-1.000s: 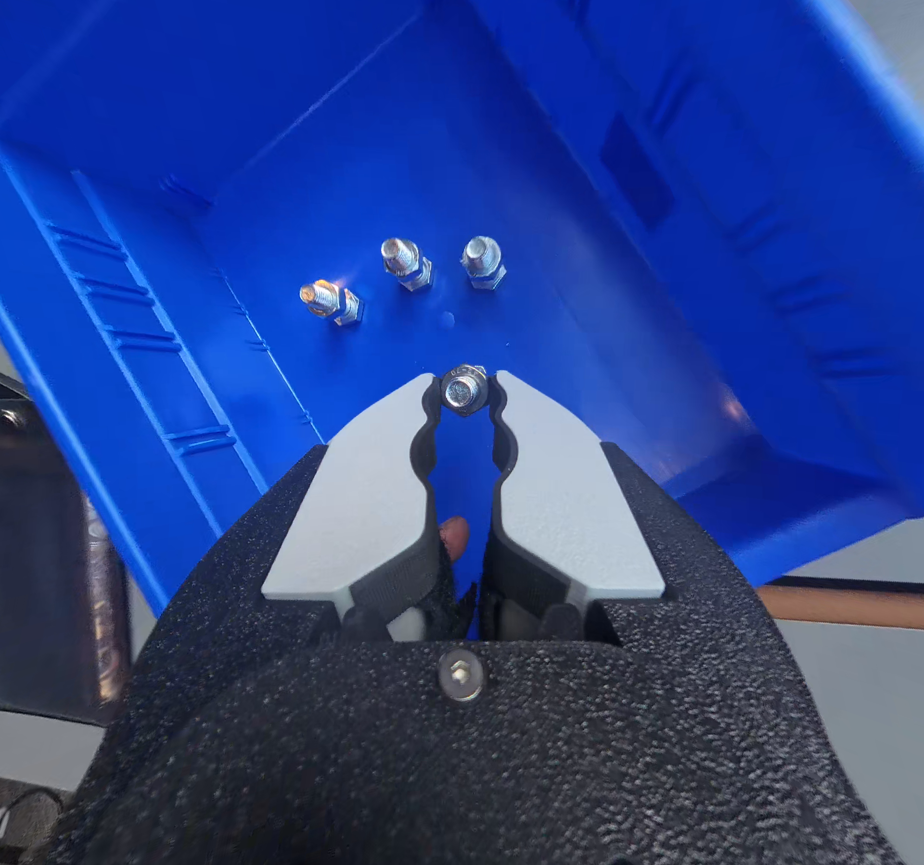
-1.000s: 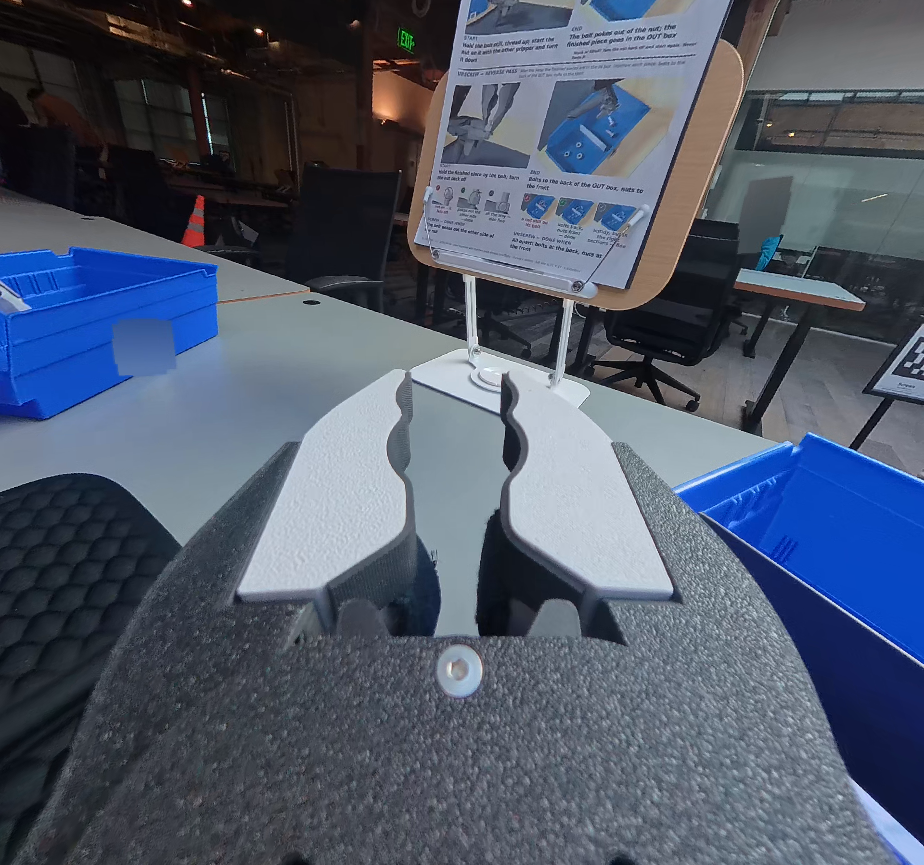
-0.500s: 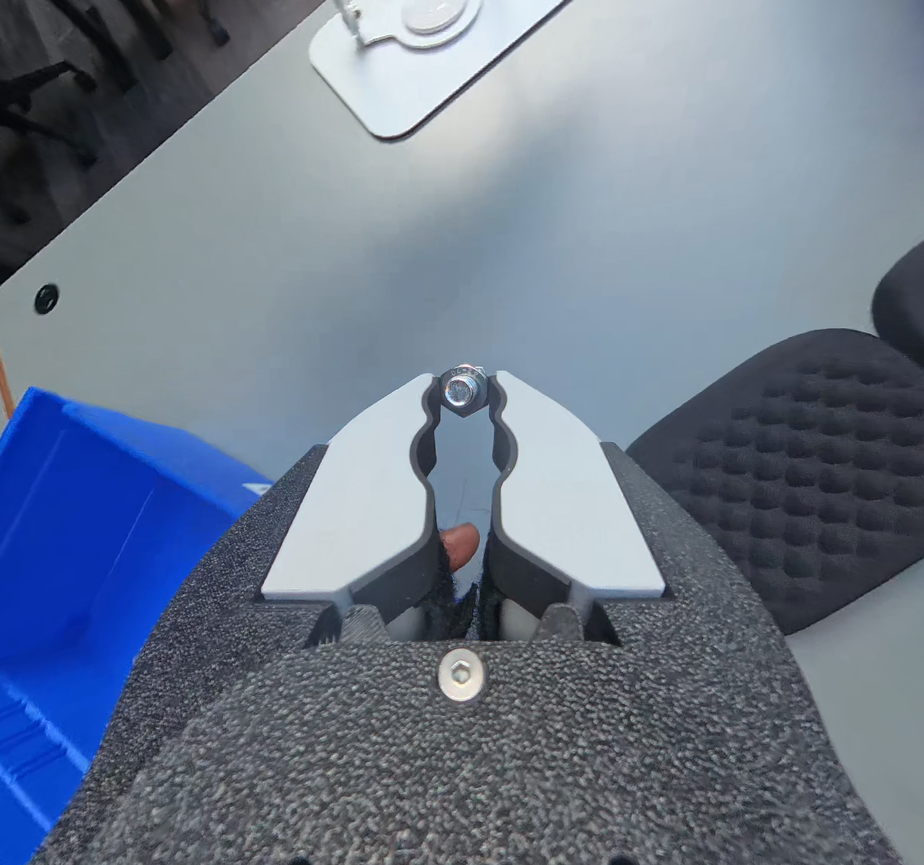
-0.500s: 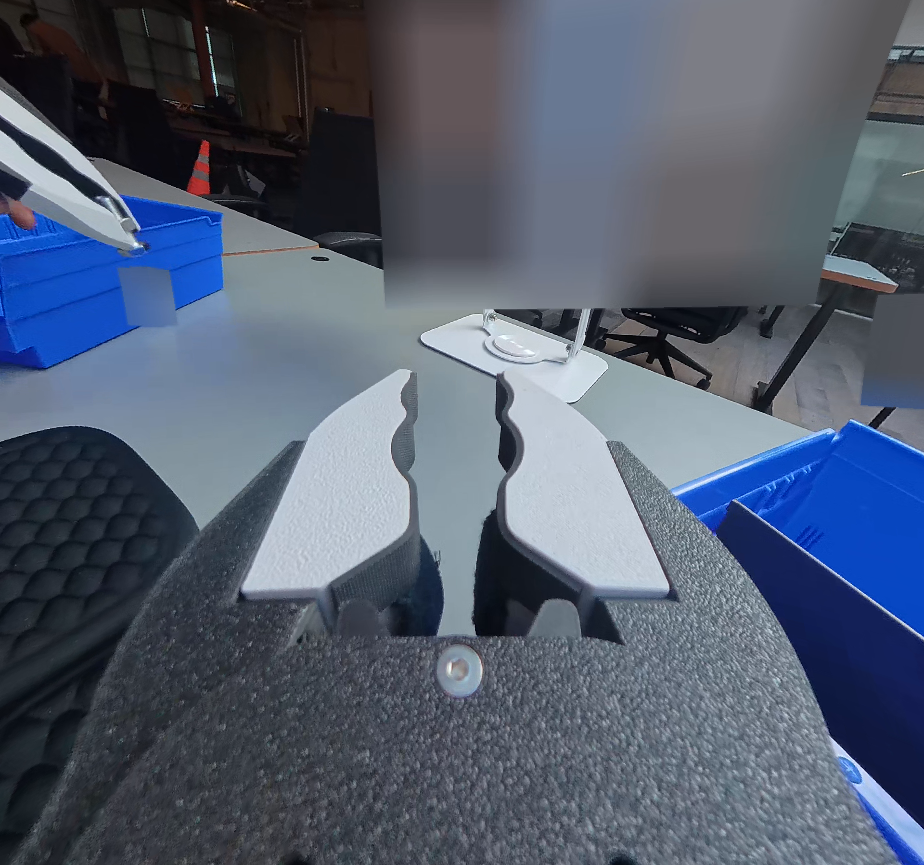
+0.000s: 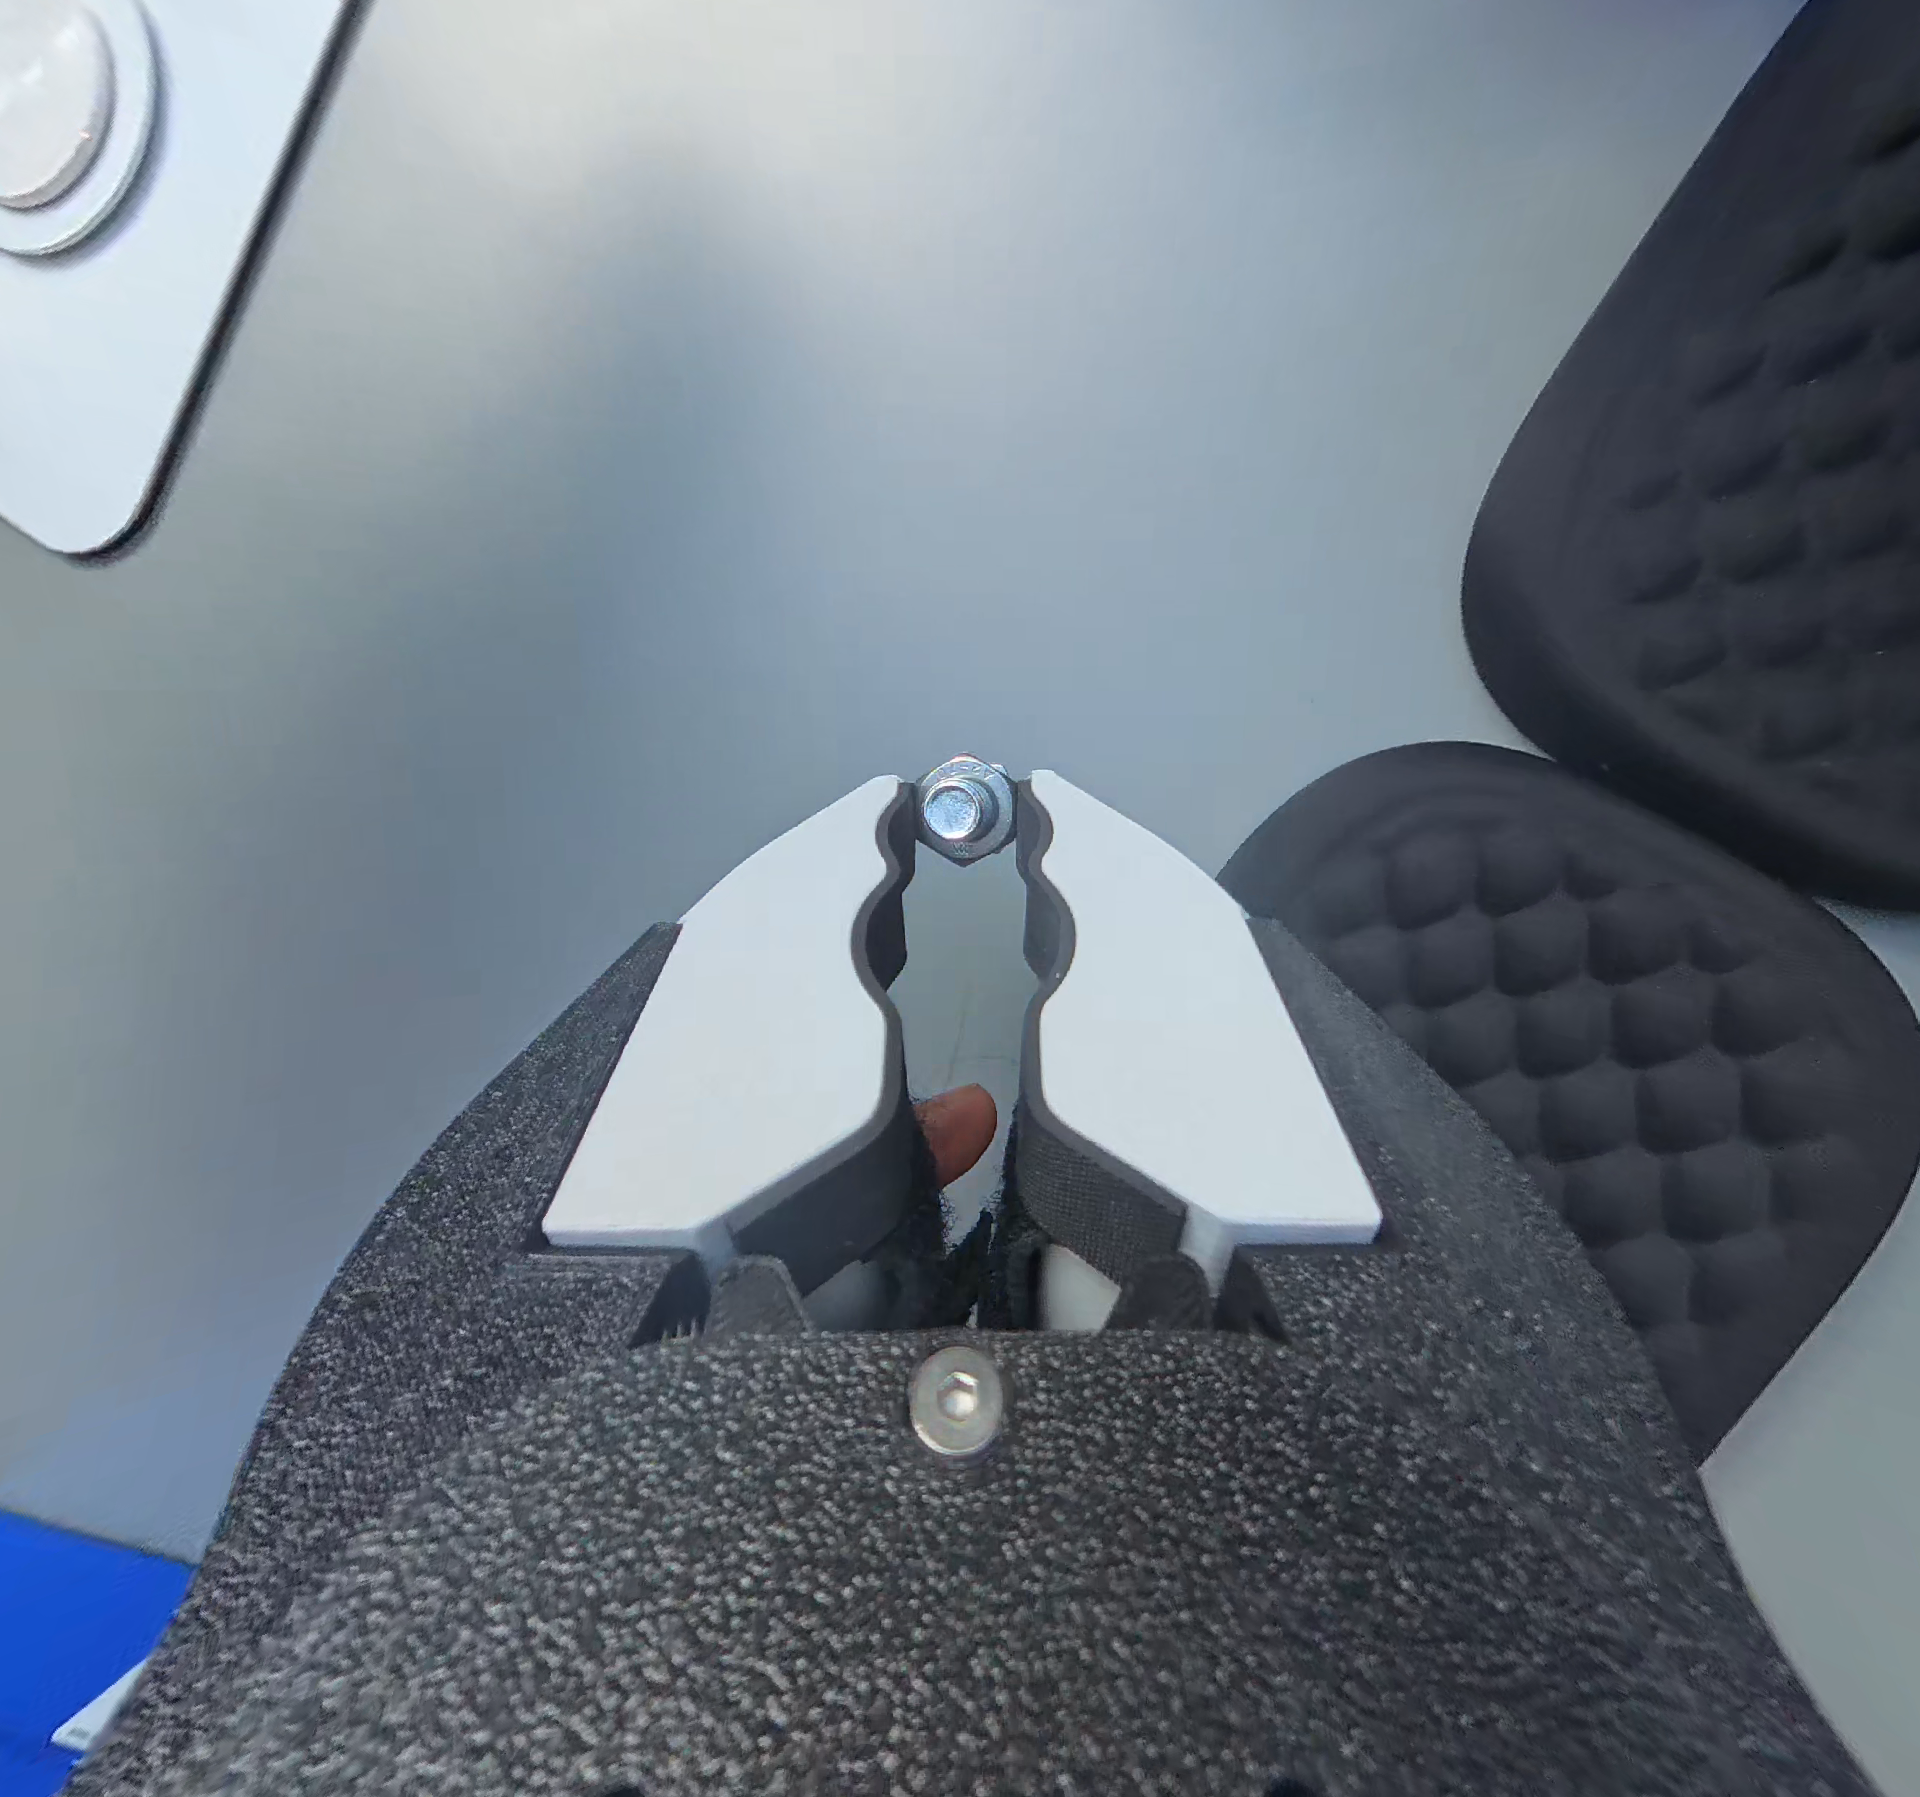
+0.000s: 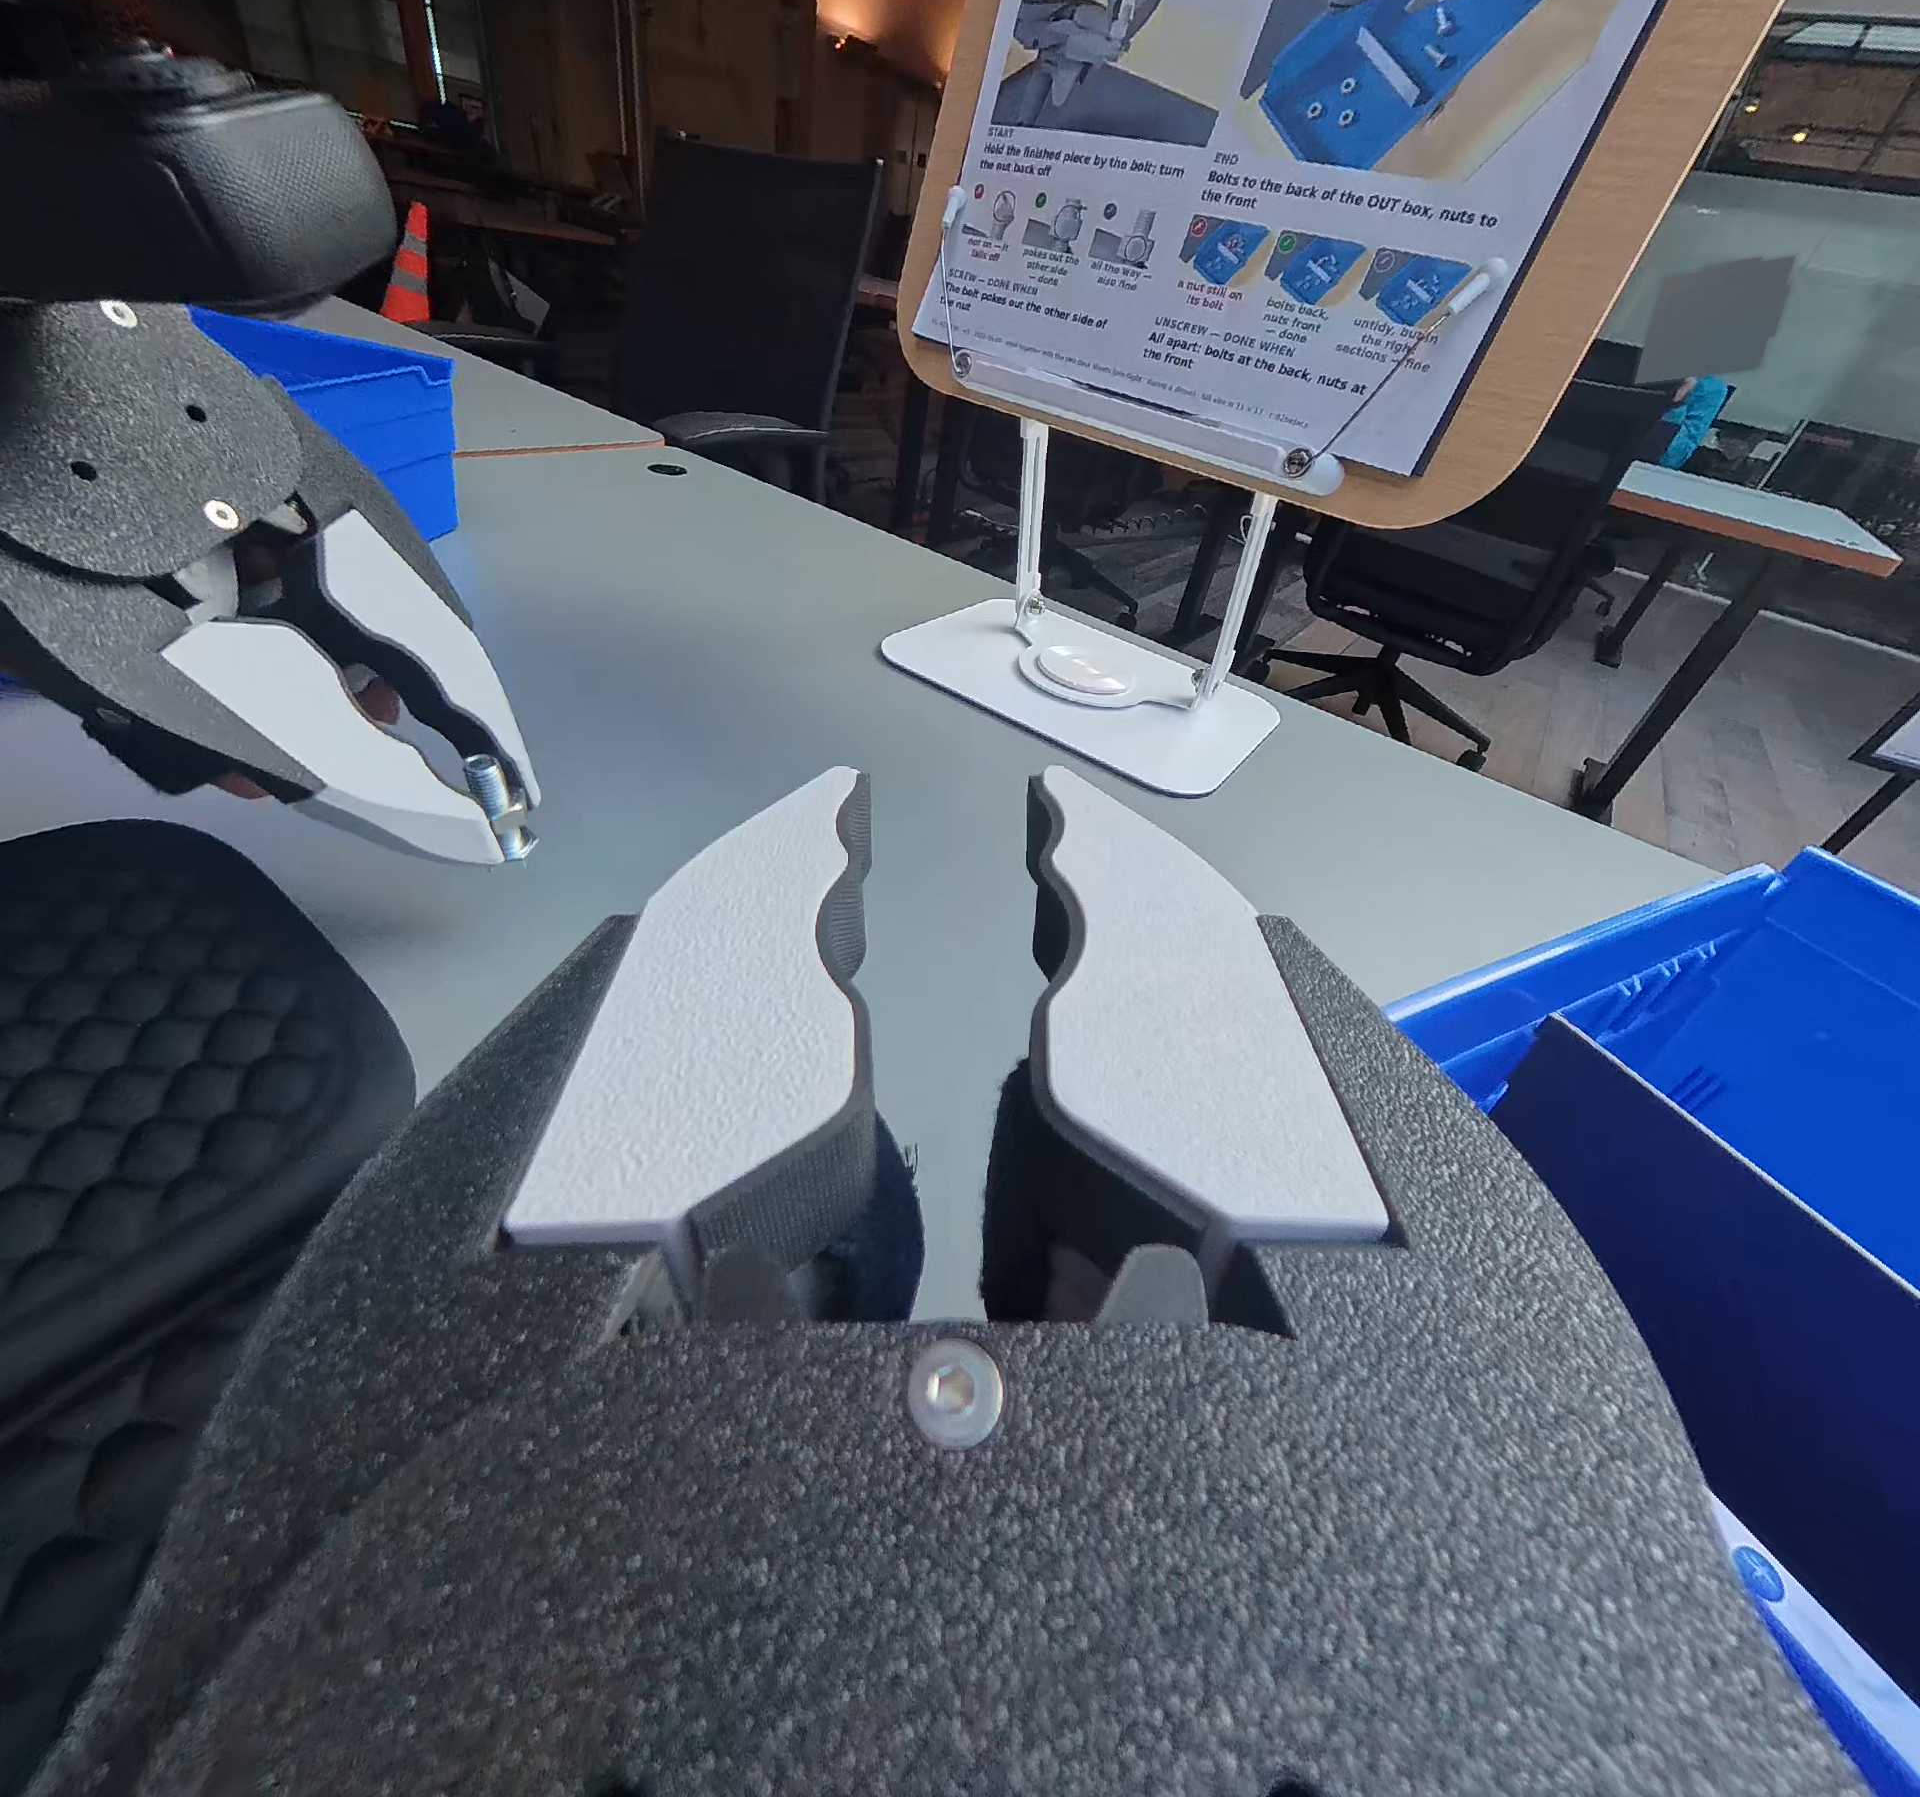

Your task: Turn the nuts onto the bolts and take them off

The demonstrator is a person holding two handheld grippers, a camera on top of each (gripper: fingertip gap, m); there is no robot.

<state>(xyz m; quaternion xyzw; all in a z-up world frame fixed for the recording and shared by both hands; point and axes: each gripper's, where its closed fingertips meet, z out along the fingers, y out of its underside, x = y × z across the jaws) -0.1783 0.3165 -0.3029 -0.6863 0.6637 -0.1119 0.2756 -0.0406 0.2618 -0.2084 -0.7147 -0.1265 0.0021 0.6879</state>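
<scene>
Grey surface (image 6: pixel 727 604) is spreading under everything, carrying a document stand (image 6: pixel 1081 698) used here as landmark.

Blue bin (image 6: pixel 1714 1072), right of the stand and nearer the camera, is showing a dark divider; its contents are hidden by the wall and frame edge. A second blue bin (image 6: pixel 364 397), far left of the stand, is sitting partly behind the left hand-held gripper; its inside is out of sight.

Black dimpled pads (image 5: pixel 1662 1020) are lying right of the left hand-held gripper, cut off by the frame.

Right hand-held gripper (image 6: pixel 948 791) is hovering in front of the stand, jaws parted, gripping nothing.

Left hand-held gripper (image 5: pixel 961 791) is pinching the bolt (image 5: pixel 958 809) at its fingertips, above the surface, left of the stand base in the right wrist view.

The bolt is looking silvery, threaded, with a nut (image 5: pixel 966 848) on it; thread engagement is hard to make out.

A fingertip (image 5: pixel 956 1129) is peeking between the left jaws' bases.
</scene>
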